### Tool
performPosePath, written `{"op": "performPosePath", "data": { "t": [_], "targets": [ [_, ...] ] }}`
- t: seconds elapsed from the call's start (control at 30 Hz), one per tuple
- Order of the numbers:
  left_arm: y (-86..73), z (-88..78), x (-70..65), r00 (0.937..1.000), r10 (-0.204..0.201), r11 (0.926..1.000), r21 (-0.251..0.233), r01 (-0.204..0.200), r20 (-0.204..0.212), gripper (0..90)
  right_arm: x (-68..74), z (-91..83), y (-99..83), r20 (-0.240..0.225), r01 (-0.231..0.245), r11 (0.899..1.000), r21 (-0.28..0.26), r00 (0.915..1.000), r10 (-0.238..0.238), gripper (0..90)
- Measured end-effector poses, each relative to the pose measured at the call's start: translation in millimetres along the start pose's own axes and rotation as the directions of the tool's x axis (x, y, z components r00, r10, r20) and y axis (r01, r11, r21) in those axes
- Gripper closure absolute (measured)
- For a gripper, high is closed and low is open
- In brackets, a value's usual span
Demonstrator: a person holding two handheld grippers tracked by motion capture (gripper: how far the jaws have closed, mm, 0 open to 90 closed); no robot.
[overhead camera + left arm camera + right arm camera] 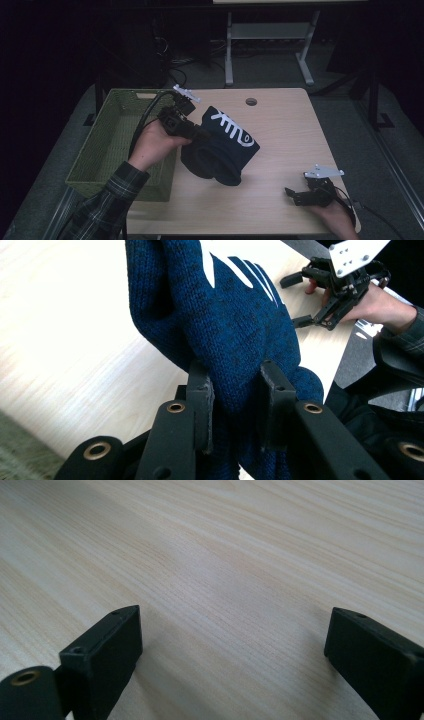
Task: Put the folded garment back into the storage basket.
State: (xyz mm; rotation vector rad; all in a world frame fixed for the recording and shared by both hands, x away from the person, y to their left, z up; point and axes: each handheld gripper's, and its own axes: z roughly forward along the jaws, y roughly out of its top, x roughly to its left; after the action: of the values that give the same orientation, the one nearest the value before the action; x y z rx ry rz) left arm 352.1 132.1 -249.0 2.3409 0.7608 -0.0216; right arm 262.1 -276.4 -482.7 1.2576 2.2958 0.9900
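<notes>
Blue knit hat (225,325) pinched in left tool (235,390), above table (280,125).

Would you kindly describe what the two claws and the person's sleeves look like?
Both the left claw and the right claw are black with flat black jaws, brass-coloured pivots, a pale grey three-cornered plate on top and a black cable. The left sleeve is dark green plaid.

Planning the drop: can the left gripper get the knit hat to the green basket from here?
Probably yes. The left gripper is shut on the knit hat, lifted beside the green basket, whose open top has nothing over it.
</notes>
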Motion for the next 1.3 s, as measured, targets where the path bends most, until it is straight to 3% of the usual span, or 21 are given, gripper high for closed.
{"op": "performPosePath", "data": {
  "t": [0.4,0.77,1.07,1.3],
  "targets": [
    [-8.2,-46.0,15.0,0.9983,-0.049,0.9986,-0.024,0.048,-0.032,71.8,0.0,0.0,0.0,0.0,0.001,1.0,0.0,1.0,-0.001,7.8],
    [-22.6,-81.9,26.2,0.9921,-0.109,0.9935,-0.041,0.106,-0.063,71.9,0.0,0.0,0.0,0.0,0.0,1.0,0.0,1.0,0.0,7.8],
    [-43.5,-111.4,38.8,0.9809,-0.165,0.9851,-0.066,0.159,-0.103,71.9,0.0,0.0,0.0,0.0,0.0,1.0,0.0,1.0,0.0,7.8],
    [-60.7,-139.5,46.5,0.9682,-0.213,0.9724,-0.126,0.197,-0.131,71.9,0.0,0.0,0.0,0.0,0.0,1.0,0.0,1.0,0.0,7.8]
  ]
}}
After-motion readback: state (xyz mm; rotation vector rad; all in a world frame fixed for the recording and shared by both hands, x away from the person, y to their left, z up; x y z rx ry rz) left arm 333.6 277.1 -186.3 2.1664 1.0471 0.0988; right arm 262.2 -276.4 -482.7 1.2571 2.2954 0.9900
